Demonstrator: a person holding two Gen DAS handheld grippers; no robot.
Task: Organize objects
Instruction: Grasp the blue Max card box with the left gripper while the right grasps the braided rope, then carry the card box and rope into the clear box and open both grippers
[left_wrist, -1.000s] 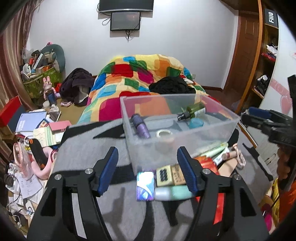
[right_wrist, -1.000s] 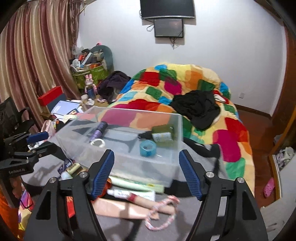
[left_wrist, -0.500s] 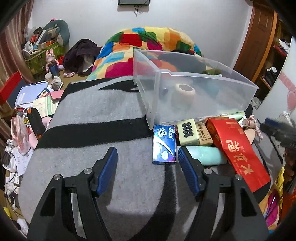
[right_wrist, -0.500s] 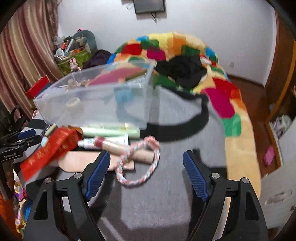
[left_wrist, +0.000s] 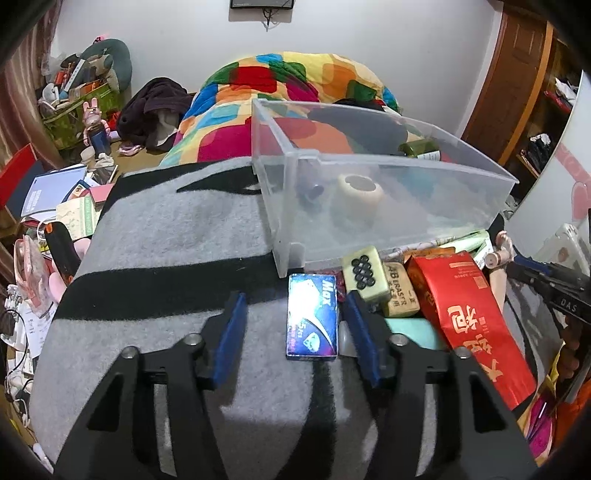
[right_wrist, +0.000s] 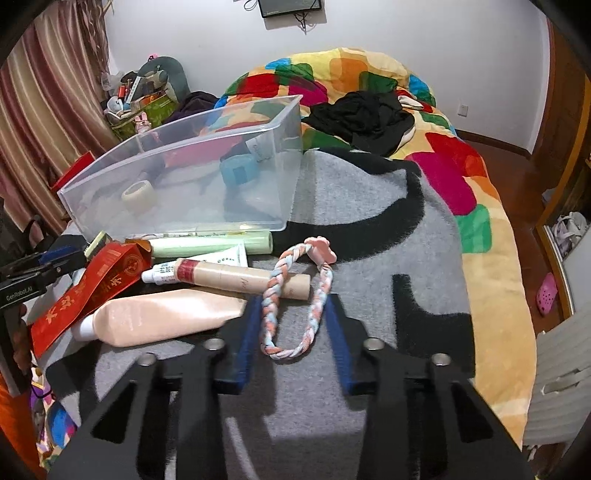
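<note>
On the grey and black blanket (left_wrist: 166, 240) lies a blue "Max" box (left_wrist: 312, 321). My left gripper (left_wrist: 293, 297) straddles it with jaws closing; the right pad sits by the box's edge, while blanket shows between the left pad and the box. A braided pink, blue and white rope loop (right_wrist: 271, 291) lies over a cardboard tube (right_wrist: 229, 275). My right gripper (right_wrist: 292, 301) is closing on the loop, its pads against both sides. Behind stands a clear plastic bin (left_wrist: 406, 162) holding a tape roll (left_wrist: 360, 188) and a green bottle (left_wrist: 419, 147).
Beside the blue box lie a dotted tile block (left_wrist: 365, 271), an eraser (left_wrist: 400, 293) and a red packet (left_wrist: 469, 314). A pale pink bottle (right_wrist: 159, 317) and a green tube (right_wrist: 210, 243) lie left of the rope. A colourful quilt (right_wrist: 461, 177) covers the bed behind; clutter fills the floor (left_wrist: 55, 206).
Both grippers came down toward the blanket and their jaws narrowed. The left one now brackets the blue box; the right one moved over the rope loop and closed onto it.
</note>
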